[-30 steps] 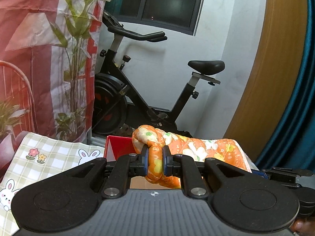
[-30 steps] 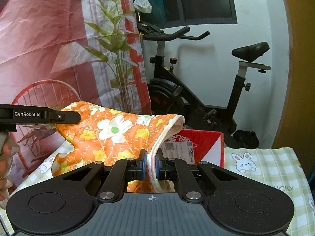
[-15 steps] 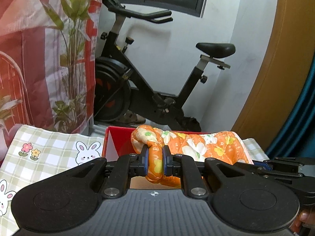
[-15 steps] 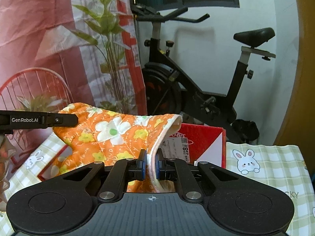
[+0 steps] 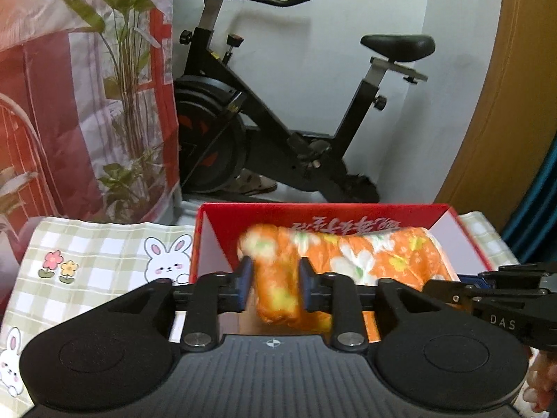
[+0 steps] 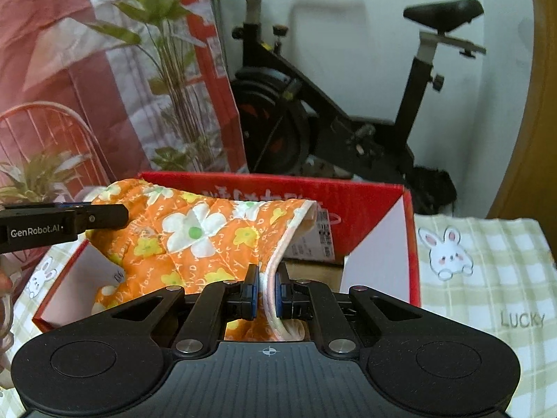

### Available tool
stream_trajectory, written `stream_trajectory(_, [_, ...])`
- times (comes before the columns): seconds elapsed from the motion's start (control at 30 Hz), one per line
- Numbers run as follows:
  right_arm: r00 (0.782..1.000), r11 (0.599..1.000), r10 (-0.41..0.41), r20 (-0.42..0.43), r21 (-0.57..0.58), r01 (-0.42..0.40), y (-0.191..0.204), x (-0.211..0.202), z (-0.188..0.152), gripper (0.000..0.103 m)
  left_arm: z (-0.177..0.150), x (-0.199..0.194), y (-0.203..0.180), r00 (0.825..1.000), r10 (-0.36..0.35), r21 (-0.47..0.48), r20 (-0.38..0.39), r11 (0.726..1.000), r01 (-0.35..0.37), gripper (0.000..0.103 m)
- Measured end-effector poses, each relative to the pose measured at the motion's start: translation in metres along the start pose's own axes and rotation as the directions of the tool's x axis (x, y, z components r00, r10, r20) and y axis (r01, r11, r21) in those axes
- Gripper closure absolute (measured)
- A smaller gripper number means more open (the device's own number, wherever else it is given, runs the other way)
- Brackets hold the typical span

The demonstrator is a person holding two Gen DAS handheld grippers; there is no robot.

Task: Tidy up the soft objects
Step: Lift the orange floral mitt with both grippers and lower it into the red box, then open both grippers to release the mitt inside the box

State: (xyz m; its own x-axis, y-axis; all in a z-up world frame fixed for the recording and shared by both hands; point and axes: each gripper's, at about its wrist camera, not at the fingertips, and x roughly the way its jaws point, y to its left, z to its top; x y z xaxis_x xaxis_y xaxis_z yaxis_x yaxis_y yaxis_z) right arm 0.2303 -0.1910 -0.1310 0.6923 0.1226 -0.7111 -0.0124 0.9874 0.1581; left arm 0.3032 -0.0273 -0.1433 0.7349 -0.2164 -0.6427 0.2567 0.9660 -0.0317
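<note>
- The left gripper (image 5: 273,287), low in the middle of the left wrist view, is opening its jaws; a moment ago the pads pinched the bunched end of the orange floral cloth (image 5: 348,257) tightly.
- Now that end of the cloth is between the pads, but a gap shows on each side, so the pads seem not to press it any more. The cloth is blurred there, as if it slips down.
- The right gripper (image 6: 266,291), low in the middle of the right wrist view, is nearly closed and clamps the pale piped edge of the same cloth (image 6: 195,233), as it did a second before.
- Compared with the earlier pictures, the red box (image 5: 463,240) fills more of both frames and the cloth sits lower, mostly inside the box walls instead of hanging above them.
- The box stands on the counter, which is covered by a green checked tablecloth with rabbits (image 6: 487,264).
- In judgement, the placing step is almost done: one side is let go and the cloth settles into the box.
- The right side probably needs to release too, and the cloth edge that rises near the rim in the right wrist view may need tucking.
</note>
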Motion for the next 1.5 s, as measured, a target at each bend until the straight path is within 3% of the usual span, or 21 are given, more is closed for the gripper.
stream_trajectory(0.27, [0.996,0.999,-0.041,-0.079,0.033,0.044,0.003,0.02,-0.014,0.096,-0.002,-0.003,0.0,1.0,-0.017,0.001,-0.006,1.0,0.017,0.064])
stream_trajectory(0.6, [0.997,0.999,-0.048,-0.068,0.005,0.049,0.018,0.029,-0.009,0.094,-0.012,-0.004,0.002,0.999,-0.023,-0.021,-0.024,1.0,0.022,0.064])
stream_trajectory(0.73, [0.996,0.998,-0.07,-0.06,-0.005,0.07,0.018,0.021,-0.007,0.077,-0.014,-0.007,0.003,1.0,-0.016,-0.017,-0.026,1.0,0.015,0.064])
stream_trajectory(0.8, [0.995,0.996,-0.085,-0.05,-0.013,0.084,0.016,0.014,-0.007,0.07,-0.015,-0.009,0.002,0.999,-0.016,-0.014,-0.029,1.0,0.016,0.059])
stream_trajectory(0.87, [0.995,0.996,-0.086,-0.043,-0.013,0.086,0.015,0.007,-0.007,0.06,-0.016,-0.015,0.0,0.999,-0.019,-0.011,-0.026,1.0,0.019,0.043])
stream_trajectory(1.07, [0.996,0.996,-0.089,-0.007,-0.02,0.088,0.017,-0.022,-0.009,0.026,-0.021,-0.038,-0.005,1.0,-0.028,0.006,-0.012,1.0,0.028,0.015])
stream_trajectory(1.13, [0.997,0.997,-0.071,0.006,-0.001,0.071,0.017,-0.032,-0.011,0.008,-0.024,-0.046,-0.006,0.999,-0.035,0.012,-0.007,0.999,0.036,0.008])
stream_trajectory(1.2, [0.998,0.998,-0.06,0.023,0.014,0.06,0.018,-0.043,-0.014,0.001,-0.027,-0.055,-0.007,0.999,-0.039,0.015,-0.003,0.999,0.039,0.005])
stream_trajectory(1.5, [0.995,0.999,-0.05,0.083,0.018,0.049,0.026,-0.085,-0.036,0.0,-0.042,-0.091,-0.007,1.0,-0.01,0.018,0.004,1.0,0.01,0.003])
